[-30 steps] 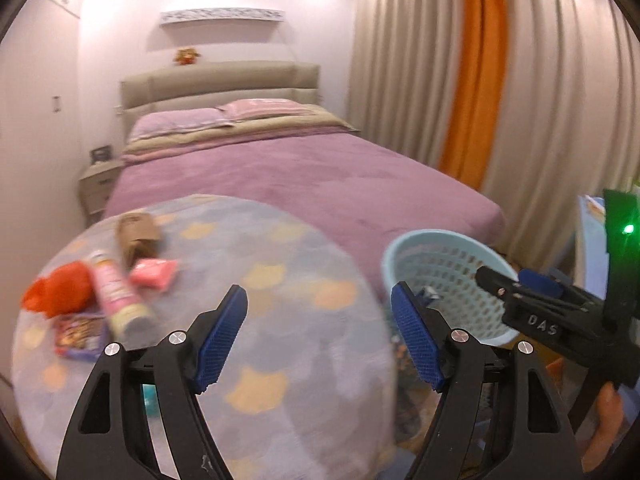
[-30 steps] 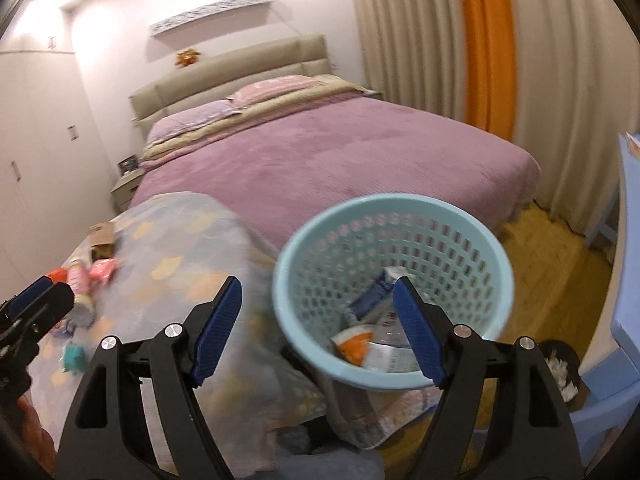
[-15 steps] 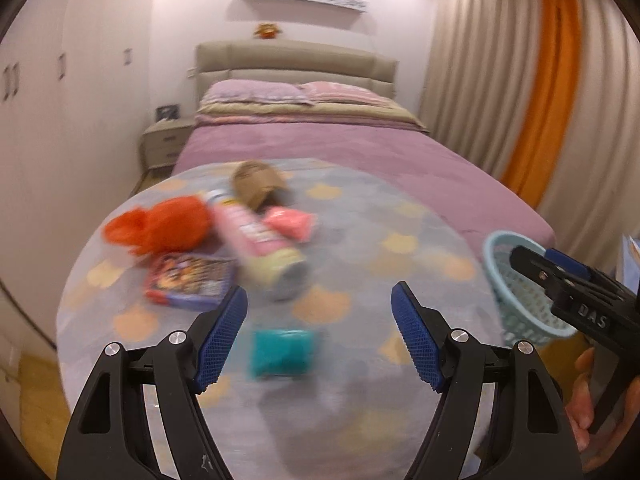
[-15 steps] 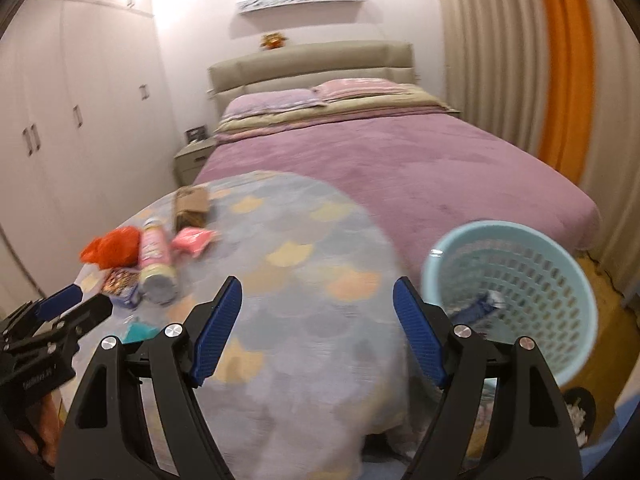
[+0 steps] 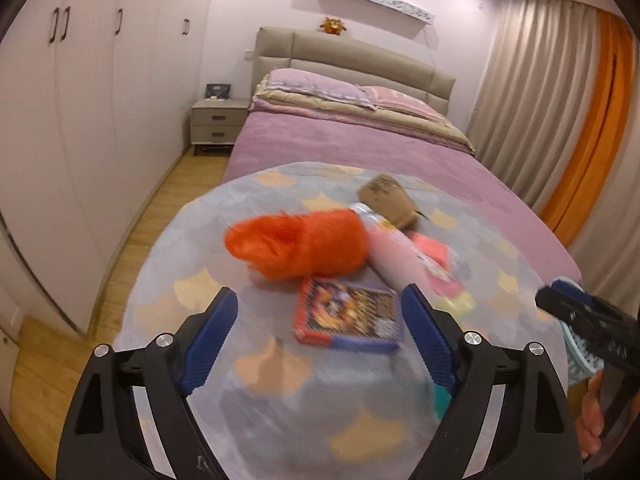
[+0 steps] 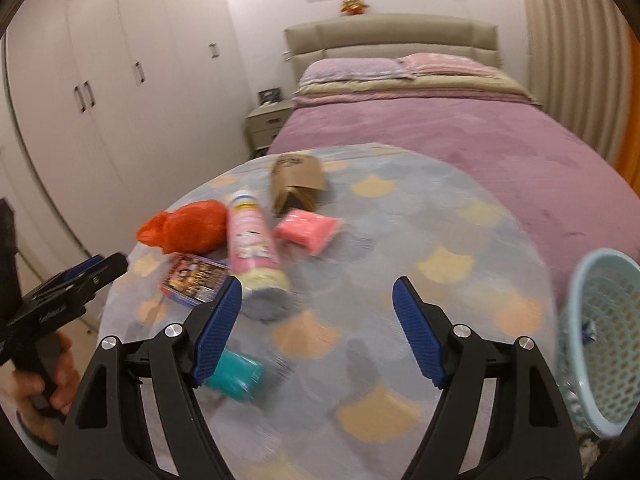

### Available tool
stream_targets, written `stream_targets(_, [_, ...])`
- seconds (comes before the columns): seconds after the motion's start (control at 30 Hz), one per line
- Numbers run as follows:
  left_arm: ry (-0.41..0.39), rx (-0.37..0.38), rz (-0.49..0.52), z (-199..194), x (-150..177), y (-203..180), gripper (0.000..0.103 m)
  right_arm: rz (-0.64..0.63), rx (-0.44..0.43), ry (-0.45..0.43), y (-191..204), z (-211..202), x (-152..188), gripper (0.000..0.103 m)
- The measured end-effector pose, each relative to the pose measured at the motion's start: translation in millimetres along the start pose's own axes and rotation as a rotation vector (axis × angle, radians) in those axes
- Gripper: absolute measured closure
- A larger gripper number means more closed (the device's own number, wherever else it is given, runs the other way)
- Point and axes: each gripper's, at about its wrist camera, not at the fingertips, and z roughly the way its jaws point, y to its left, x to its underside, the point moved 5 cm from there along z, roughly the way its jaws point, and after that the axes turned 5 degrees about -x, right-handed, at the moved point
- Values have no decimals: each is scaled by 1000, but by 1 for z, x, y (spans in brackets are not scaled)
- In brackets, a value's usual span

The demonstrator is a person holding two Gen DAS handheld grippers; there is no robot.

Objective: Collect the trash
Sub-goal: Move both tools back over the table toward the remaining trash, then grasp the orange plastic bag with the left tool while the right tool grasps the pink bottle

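Trash lies on a round table (image 5: 280, 396) (image 6: 460, 216) with a pastel cloth: an orange plastic bag (image 5: 300, 242) (image 6: 186, 226), a colourful flat box (image 5: 348, 318) (image 6: 194, 273), a pink tube can (image 5: 394, 258) (image 6: 252, 240), a brown paper box (image 5: 390, 200) (image 6: 296, 180), a pink packet (image 6: 308, 231) and a teal packet (image 6: 236, 374). My left gripper (image 5: 320, 330) hovers over the flat box, jaws opening, nothing gripped. My right gripper (image 6: 316, 328) stands open above the table's middle, empty. A light blue basket (image 6: 600, 340) stands at the table's right edge.
A bed with a purple cover (image 5: 360, 148) lies beyond the table. White wardrobes (image 5: 80, 120) line the left wall, with a nightstand (image 5: 218, 124) by the bed. Curtains (image 5: 560, 100) hang at the right. A hand (image 6: 52, 376) holds the other gripper at the left.
Both views have swung left from the basket toward the trash pile. The flat box and orange bag now sit in front of my left gripper, whose jaws stand slightly wider.
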Motion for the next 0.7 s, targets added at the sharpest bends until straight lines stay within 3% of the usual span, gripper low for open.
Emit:
stream_targets(0.07, [0,31,5,10,-13,6,16,-25,-16,21,12,15,-5,29])
stream_targets(0.17, [-9,11,15,25,-27,13,14,-40,-30,47,23,35,-9,30])
stream_targets(0.47, [122,89,40,90,-31,10,14,-42,-75,138,34,81,-12,39])
stream_targets(0.57, [128,87,47,97,-28,7,16,-42,-84,162,35,91,-10,39])
stream_targets(0.7, [143,103,48,100,-25,1,29,-40,-100,191,36,104,-9,44])
